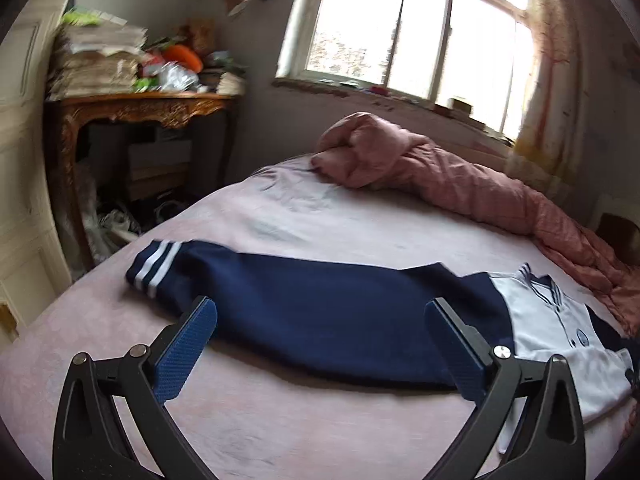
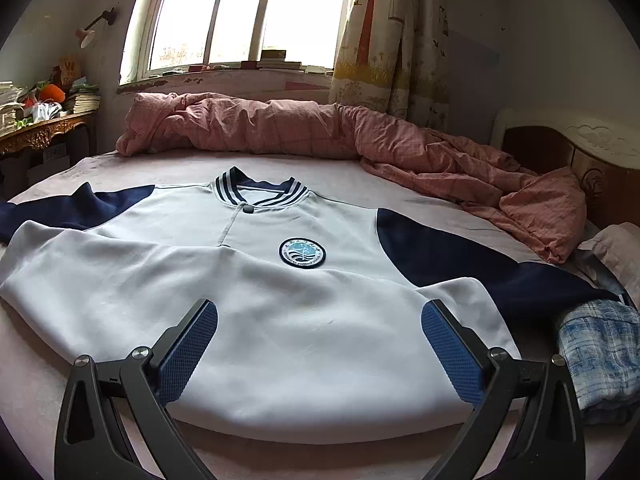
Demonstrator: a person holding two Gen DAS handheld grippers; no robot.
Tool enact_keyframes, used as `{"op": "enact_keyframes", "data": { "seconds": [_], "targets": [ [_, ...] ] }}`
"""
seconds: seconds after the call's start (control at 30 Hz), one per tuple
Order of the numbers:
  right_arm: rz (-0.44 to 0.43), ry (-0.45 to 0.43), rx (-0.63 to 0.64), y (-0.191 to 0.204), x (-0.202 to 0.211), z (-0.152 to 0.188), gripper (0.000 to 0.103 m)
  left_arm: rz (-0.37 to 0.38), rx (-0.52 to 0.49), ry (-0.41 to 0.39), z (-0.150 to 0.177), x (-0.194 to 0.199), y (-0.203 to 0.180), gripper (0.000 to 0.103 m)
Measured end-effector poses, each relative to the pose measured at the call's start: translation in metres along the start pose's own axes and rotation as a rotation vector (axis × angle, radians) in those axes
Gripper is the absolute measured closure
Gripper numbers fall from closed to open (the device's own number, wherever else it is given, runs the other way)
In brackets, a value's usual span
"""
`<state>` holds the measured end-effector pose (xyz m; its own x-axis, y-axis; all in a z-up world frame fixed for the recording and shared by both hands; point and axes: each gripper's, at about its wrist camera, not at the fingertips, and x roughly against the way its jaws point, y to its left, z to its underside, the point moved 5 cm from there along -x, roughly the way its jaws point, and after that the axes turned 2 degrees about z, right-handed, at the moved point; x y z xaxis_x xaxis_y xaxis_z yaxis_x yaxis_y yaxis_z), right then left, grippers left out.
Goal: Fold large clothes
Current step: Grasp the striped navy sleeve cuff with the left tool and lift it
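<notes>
Pink-sheeted bed holds the white-and-navy fabric baseball jacket, spread flat at frame centre, navy sleeve stretched left. Left gripper and right gripper both gape wide, empty; a single-layer pinch would likely skew the fold, or snag the sheet.

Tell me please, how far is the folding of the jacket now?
Done: the jacket lies flat, front up, on the bed, one navy sleeve stretched out sideways. In hand: nothing; the left gripper hovers over that sleeve and the right gripper over the white body, both with jaws open. Left: every fold, since no sleeve is turned in yet.
</notes>
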<state>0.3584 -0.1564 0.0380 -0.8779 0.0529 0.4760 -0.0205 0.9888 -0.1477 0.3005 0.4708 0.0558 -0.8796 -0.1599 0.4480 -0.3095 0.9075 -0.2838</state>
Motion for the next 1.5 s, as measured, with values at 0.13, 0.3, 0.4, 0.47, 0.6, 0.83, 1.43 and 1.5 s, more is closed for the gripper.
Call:
{"op": "enact_keyframes", "data": {
  "seconds": [0.13, 0.3, 0.4, 0.47, 0.6, 0.83, 1.43, 1.5],
  "targets": [
    [-0.003, 0.004, 0.015, 0.004, -0.001, 0.002, 0.000, -0.199, 0.207, 0.009, 0.015, -0.035, 0.100, 0.017],
    [-0.012, -0.020, 0.064, 0.015, 0.004, 0.002, 0.000, -0.137, 0.411, 0.113, 0.024, -0.075, 0.158, 0.020],
    [-0.020, -0.017, 0.076, 0.018, 0.004, 0.002, 0.000, -0.112, 0.409, 0.130, 0.020, -0.092, 0.162, 0.020],
    [-0.020, 0.009, 0.060, 0.016, -0.001, 0.003, 0.000, -0.149, 0.414, 0.143, 0.018, -0.100, 0.166, 0.043],
    [-0.020, 0.103, -0.027, -0.002, -0.020, 0.010, 0.000, -0.167, 0.295, 0.162, 0.009, -0.105, 0.135, 0.091],
    [0.029, 0.205, -0.136, -0.026, -0.040, 0.021, 0.000, 0.131, 0.109, -0.117, -0.039, -0.020, -0.055, 0.091],
    [0.015, 0.167, -0.166, -0.032, -0.030, 0.014, 0.000, 0.400, -0.235, 0.014, 0.074, -0.062, -0.488, 0.087],
    [-0.001, 0.171, -0.167, -0.031, -0.031, 0.015, 0.000, 0.363, -0.238, 0.041, 0.097, -0.083, -0.490, 0.087]
  ]
}}
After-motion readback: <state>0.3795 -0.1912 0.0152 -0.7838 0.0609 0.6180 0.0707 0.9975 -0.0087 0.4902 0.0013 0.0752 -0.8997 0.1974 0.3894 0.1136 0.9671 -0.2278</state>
